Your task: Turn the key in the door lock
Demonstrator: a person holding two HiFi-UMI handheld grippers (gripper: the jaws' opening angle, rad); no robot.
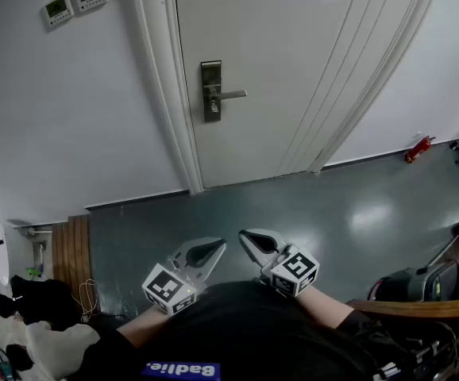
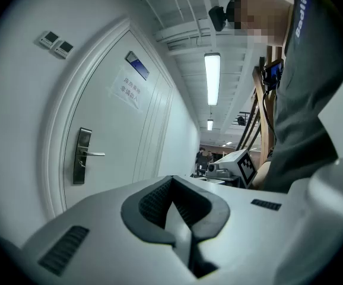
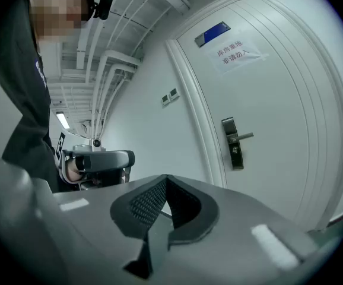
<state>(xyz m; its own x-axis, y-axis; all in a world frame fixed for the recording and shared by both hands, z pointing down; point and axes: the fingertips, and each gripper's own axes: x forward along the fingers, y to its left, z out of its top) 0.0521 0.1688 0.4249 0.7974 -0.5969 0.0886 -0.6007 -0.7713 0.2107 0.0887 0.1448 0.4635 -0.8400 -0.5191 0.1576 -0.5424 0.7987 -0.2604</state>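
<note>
**Holding both tools shut, facing the door**

Hovering side by side above the glossy grey-green floor (image 1: pixel 333 213), the left white plastic tool (image 1: pixel 216 247) and the right white plastic tool (image 1: pixel 245 235) point roughly level. Each has its ribbed black pads (image 2: pixel 153 200) pressed together on nothing. The brushed-metal lock plate (image 1: pixel 211 91), with a slim lever handle (image 1: pixel 233 95), sits on the smooth white panelled door (image 1: pixel 293 70), well apart from both. Any key there is too small to tell.

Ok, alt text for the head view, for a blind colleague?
The left gripper and right gripper, both shut and empty, are held near the person's body, across a grey floor from a closed white door with a lock plate and lever handle.
</note>
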